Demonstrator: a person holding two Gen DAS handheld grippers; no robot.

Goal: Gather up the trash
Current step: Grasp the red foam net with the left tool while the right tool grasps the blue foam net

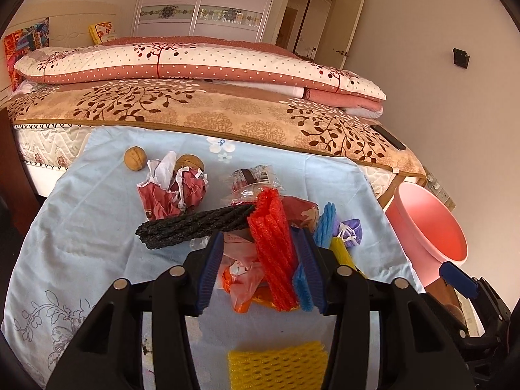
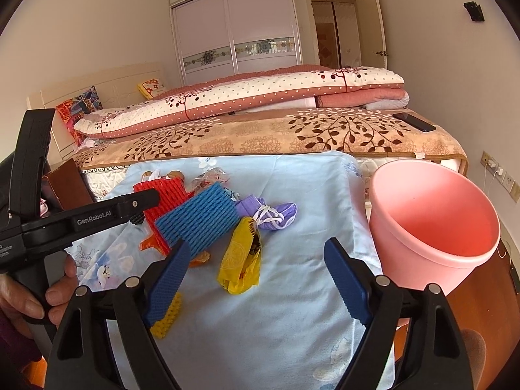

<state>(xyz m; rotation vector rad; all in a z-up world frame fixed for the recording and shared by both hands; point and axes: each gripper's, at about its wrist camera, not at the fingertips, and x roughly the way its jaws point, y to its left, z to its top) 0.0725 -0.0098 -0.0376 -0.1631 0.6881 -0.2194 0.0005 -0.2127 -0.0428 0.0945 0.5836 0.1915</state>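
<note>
Both wrist views are bright with soft, even daylight and faint shadows, sharp at the centre, while strong fisheye bending curves the bed (image 1: 208, 113) and black vignette fills the corners from 10 to 2 o'clock.

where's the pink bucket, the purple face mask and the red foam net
pink bucket (image 2: 422, 247): right wrist view, outer wall
purple face mask (image 2: 286, 212): right wrist view, right half of its cloth
red foam net (image 1: 273, 247): left wrist view, middle of its ribbed mesh
</note>
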